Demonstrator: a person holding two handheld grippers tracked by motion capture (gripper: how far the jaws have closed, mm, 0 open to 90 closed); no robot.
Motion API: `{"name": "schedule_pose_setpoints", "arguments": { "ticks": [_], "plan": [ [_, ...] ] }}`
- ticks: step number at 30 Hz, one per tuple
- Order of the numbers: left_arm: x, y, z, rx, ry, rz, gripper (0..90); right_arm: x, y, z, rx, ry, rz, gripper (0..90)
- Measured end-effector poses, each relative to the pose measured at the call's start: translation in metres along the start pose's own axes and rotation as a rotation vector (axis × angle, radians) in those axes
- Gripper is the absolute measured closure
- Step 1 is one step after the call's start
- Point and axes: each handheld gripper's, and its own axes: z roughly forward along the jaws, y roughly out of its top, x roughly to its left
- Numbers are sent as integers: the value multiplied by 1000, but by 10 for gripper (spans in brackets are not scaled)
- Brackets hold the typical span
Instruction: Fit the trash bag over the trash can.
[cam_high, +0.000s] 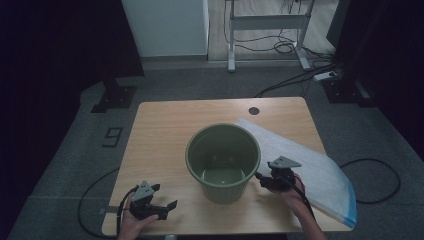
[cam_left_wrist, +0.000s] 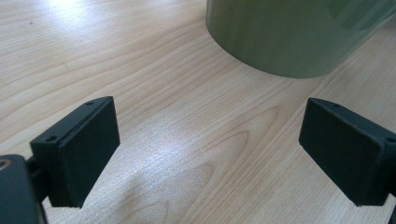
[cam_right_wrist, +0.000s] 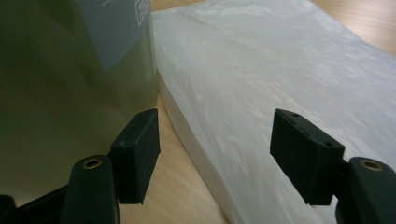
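Note:
An empty olive-green bucket (cam_high: 223, 162) stands upright in the middle of the wooden table (cam_high: 165, 130). A white, flat plastic bag (cam_high: 310, 165) lies to its right, its corner reaching behind the bucket. My left gripper (cam_high: 165, 196) rests near the front left edge, open, with bare wood between its pads (cam_left_wrist: 210, 154) and the bucket's base (cam_left_wrist: 289, 32) ahead. My right gripper (cam_high: 262, 181) sits just right of the bucket, open (cam_right_wrist: 215, 149). Its left pad is close to the bucket wall (cam_right_wrist: 70, 93). The bag's edge (cam_right_wrist: 261, 70) runs under the gap, and neither pad presses on it.
A round cable hole (cam_high: 254, 110) sits near the table's far edge. Cables trail on the grey floor at both sides. A desk frame (cam_high: 267, 22) and a white cabinet (cam_high: 165, 27) stand beyond the table.

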Motion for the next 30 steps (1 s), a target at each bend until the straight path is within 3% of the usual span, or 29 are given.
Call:
{"name": "schedule_pose_setpoints", "arguments": {
  "ticks": [6,13,16,20,25,27,30],
  "plan": [
    [1,0,1,11,4,8,51,4,4,26,30,1,0,305],
    [2,-1,-1,7,8,3,51,4,2,41,39,6,3,303],
    [2,-2,-1,10,9,2,51,3,3,44,42,5,4,346],
    [2,-2,-1,9,9,1,51,4,5,48,76,0,-17,528],
    [2,-3,-2,10,11,0,51,0,6,49,77,-15,10,771],
    [3,-3,-2,11,10,0,52,-3,6,48,82,-26,33,848],
    [3,-4,-2,13,11,1,52,-8,5,45,65,-41,60,886]
  ]
}}
